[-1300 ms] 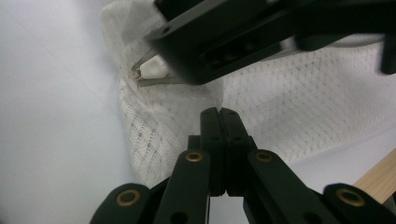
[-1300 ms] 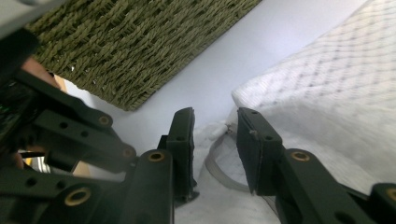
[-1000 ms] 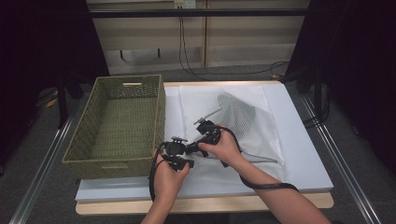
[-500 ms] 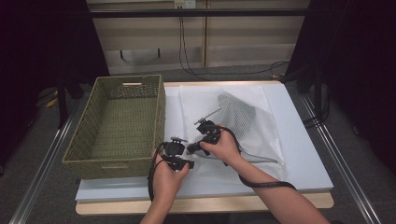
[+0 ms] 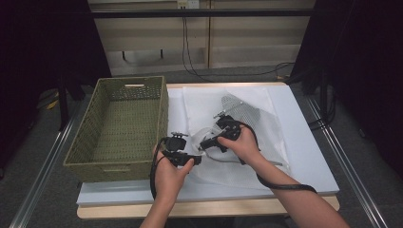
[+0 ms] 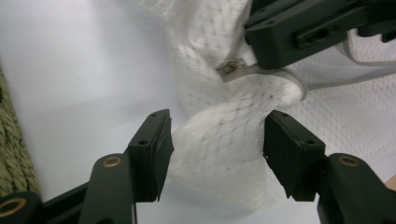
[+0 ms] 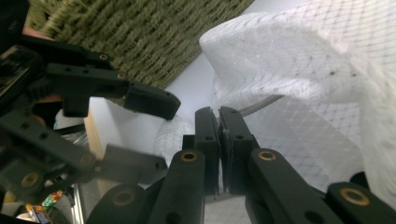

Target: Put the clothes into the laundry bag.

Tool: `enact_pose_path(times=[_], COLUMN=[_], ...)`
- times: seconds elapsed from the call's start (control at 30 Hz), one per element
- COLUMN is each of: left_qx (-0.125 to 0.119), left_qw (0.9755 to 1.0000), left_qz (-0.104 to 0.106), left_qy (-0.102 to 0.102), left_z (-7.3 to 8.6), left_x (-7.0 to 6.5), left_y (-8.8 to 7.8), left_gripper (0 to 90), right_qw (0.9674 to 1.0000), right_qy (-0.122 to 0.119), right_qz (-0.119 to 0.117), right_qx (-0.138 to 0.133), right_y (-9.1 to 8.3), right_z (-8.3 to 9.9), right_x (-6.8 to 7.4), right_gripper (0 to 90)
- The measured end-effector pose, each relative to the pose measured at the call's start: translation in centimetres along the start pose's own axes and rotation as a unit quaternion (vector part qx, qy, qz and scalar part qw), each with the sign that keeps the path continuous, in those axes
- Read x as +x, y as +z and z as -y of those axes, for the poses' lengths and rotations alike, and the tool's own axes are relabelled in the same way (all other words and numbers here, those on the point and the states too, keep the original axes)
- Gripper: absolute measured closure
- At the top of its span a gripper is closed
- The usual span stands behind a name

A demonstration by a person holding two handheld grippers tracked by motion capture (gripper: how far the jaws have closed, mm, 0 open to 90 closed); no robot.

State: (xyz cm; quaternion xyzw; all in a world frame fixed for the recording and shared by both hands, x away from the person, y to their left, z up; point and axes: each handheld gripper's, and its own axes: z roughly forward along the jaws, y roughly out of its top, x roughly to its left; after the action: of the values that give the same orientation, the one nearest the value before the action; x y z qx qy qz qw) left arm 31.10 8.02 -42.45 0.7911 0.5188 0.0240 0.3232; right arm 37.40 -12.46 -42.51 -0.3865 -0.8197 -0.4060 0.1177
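Wicker basket [image 5: 119, 128] walls off the table's left side, its near right corner just beside the left gripper [image 5: 187, 159], so no level pass leftward, only up over the rim. White mesh bag [image 5: 237, 118] covers mid-table, bunched between the left gripper's parted jaws and pinched by the right gripper [image 5: 206, 144] close ahead of them, so little gap between the two. Bare table [image 5: 309, 156] to the right and along the near edge.

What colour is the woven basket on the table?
Olive green basket; the high view shows it best.
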Motion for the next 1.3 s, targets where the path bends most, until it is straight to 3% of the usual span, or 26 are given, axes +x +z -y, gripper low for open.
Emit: enact_pose_path(times=[0.07, 0.23, 0.5, 0.6, 0.67, 0.8, 1.1, 1.2, 1.27, 1.3], left_qx=[0.008, -0.004, -0.014, 0.004, 0.017, 0.033, 0.003, -0.008, 0.007, 0.006], left_qw=[0.9999, 0.9996, 0.9994, 0.9994, 0.9988, 0.9979, 0.9981, 0.9975, 0.9973, 0.9969], left_qz=[0.009, 0.028, 0.027, 0.030, 0.043, 0.056, 0.060, 0.068, 0.071, 0.075], left_qy=[0.002, -0.008, -0.016, -0.016, -0.019, -0.005, -0.014, -0.018, -0.018, -0.021], left_z=[-0.4, -0.9, -1.3, -1.1, -0.9, -0.4, -0.2, -0.2, -0.3, -0.3], left_x=[0.3, 0.6, 1.0, 1.1, 1.0, 0.5, 0.3, 0.2, 0.1, 0.1], left_y=[-0.1, -0.9, -0.9, 0.2, 0.8, 1.7, 1.8, 1.8, 1.5, 1.4], left_gripper=[40.0, 37.5, 35.9, 36.2, 39.5, 43.9, 41.1, 53.7, 69.7, 72.8], right_qw=[1.0000, 1.0000, 1.0000, 1.0000, 1.0000, 0.9999, 0.9995, 0.9995, 0.9995, 0.9995], right_qy=[0.002, -0.001, -0.008, -0.009, -0.008, -0.010, -0.007, -0.006, -0.010, -0.008], right_qz=[-0.004, 0.000, 0.001, -0.001, 0.000, -0.004, -0.024, -0.028, -0.024, -0.026], right_qx=[-0.004, -0.005, -0.001, -0.001, -0.002, -0.005, -0.017, -0.014, -0.015, -0.016], right_y=[-0.4, -0.9, -0.9, -1.0, -1.0, -1.1, -1.5, -1.7, -1.7, -1.8], right_z=[0.0, -0.2, -0.3, -0.4, -0.5, -0.6, -0.9, -1.1, -1.1, -1.1], right_x=[-0.1, 0.1, 0.0, 0.1, 0.2, 0.4, 0.9, 1.2, 1.3, 1.3], right_gripper=[87.1, 87.2, 87.1, 87.2, 87.2, 87.1, 87.2, 87.2, 87.1, 87.2])
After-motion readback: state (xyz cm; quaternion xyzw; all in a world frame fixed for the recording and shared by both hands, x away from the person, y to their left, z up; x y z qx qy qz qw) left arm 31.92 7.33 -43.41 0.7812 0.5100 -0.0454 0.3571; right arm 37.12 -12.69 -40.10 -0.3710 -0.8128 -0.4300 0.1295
